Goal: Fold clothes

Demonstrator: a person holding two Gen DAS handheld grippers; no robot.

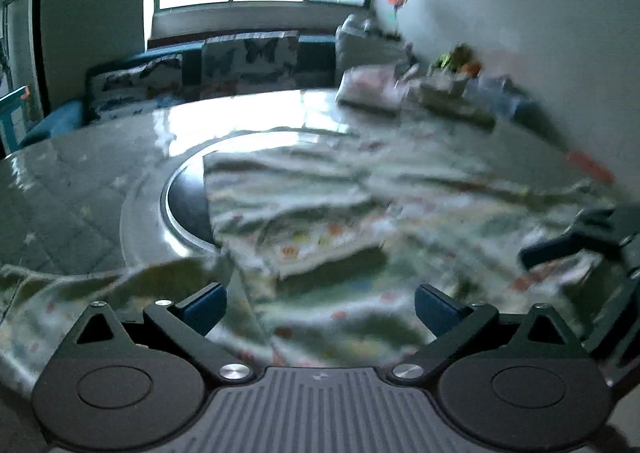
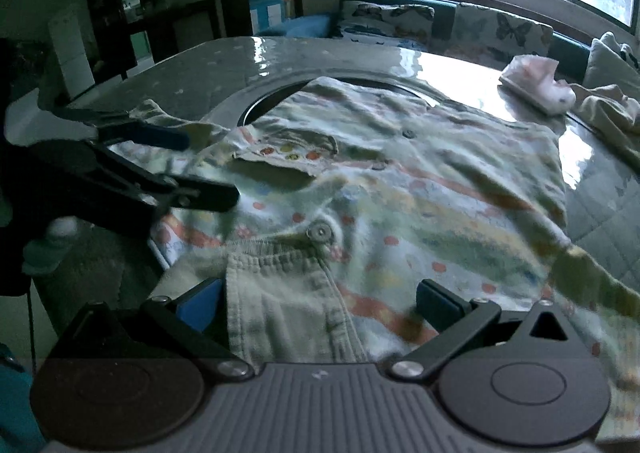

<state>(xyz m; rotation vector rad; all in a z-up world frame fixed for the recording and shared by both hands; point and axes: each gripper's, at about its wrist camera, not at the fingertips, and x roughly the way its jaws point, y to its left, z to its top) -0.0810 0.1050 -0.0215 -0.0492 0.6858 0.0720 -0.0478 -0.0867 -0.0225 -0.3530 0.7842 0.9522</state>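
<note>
Grippers first: we are holding the left gripper [image 1: 320, 307] with its blue pads spread wide, nothing between them, hovering low over the near edge of the garment. The right gripper [image 2: 320, 303] is also spread, its pads sitting either side of the garment's waistband but not pinching it as far as we can tell. In the right wrist view the left gripper is showing at the left, fingers apart, close to the sleeve [image 2: 176, 125]; whether it is touching cloth we cannot tell because of blur.

The task's thing, a small pale-green child's shirt [image 2: 400, 181] with coloured dots, stripes and snap buttons, is lying spread and wrinkled across the glossy tabletop [image 2: 248, 65], partly covering the dark round inset [image 1: 188, 205] in the middle. One flap near the collar is looking turned over, but we are seeing no clean fold yet.

Progress, as we are judging it: early. The shirt is laid out, not folded; sleeves and body folds are all left. A small folded pink-white item [image 2: 536, 85] is sitting far right on the tabletop, with another crumpled cloth [image 2: 612, 105] beside it, probably waiting.
</note>
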